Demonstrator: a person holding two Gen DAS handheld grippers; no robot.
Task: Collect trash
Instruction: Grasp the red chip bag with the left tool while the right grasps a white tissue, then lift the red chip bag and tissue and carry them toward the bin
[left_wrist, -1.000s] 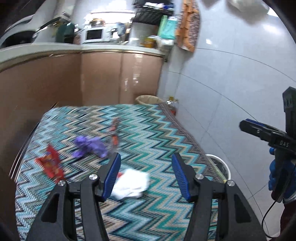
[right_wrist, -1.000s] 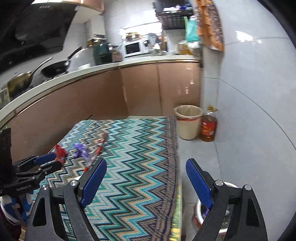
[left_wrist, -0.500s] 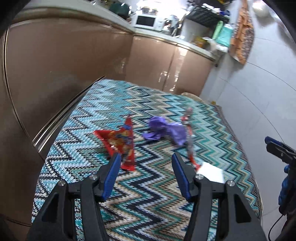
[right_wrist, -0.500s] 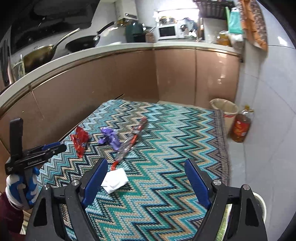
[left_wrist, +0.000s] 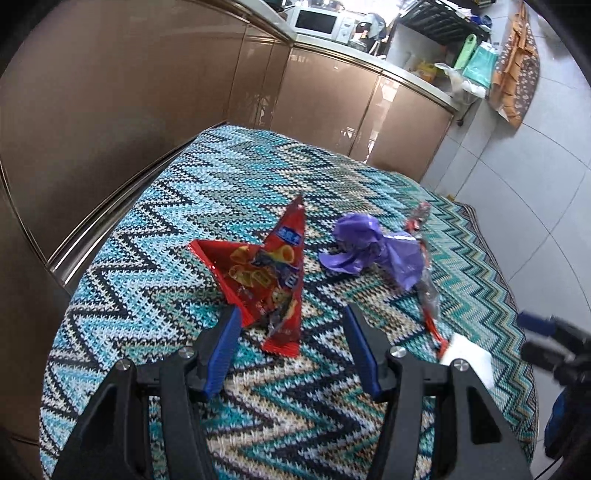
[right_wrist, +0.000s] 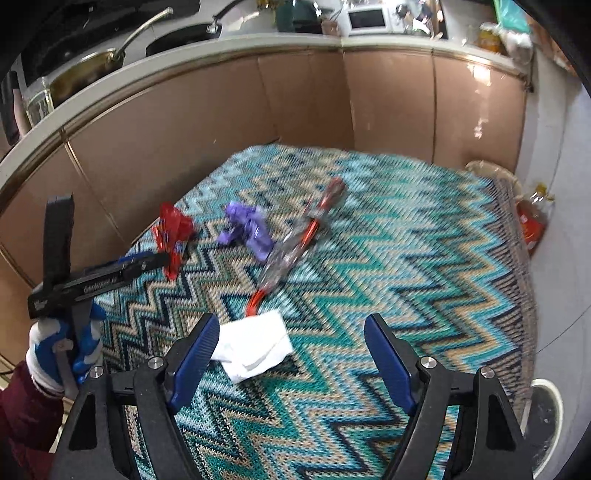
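Trash lies on a zigzag-patterned cloth. A red snack wrapper lies just ahead of my open, empty left gripper, its near corner between the blue fingertips. A crumpled purple wrapper, a long clear-and-red wrapper and a white tissue lie to its right. In the right wrist view, my open, empty right gripper hovers over the tissue, which lies by its left finger. The red wrapper, purple wrapper and long wrapper lie beyond.
Brown cabinets with a countertop wrap the far and left sides. A beige bin and an oil bottle stand on the floor at the far right. A white bucket stands by the cloth's near right edge.
My left gripper has swung left and come down close to the red wrapper. My right gripper has moved in over the cloth, down toward the white tissue.
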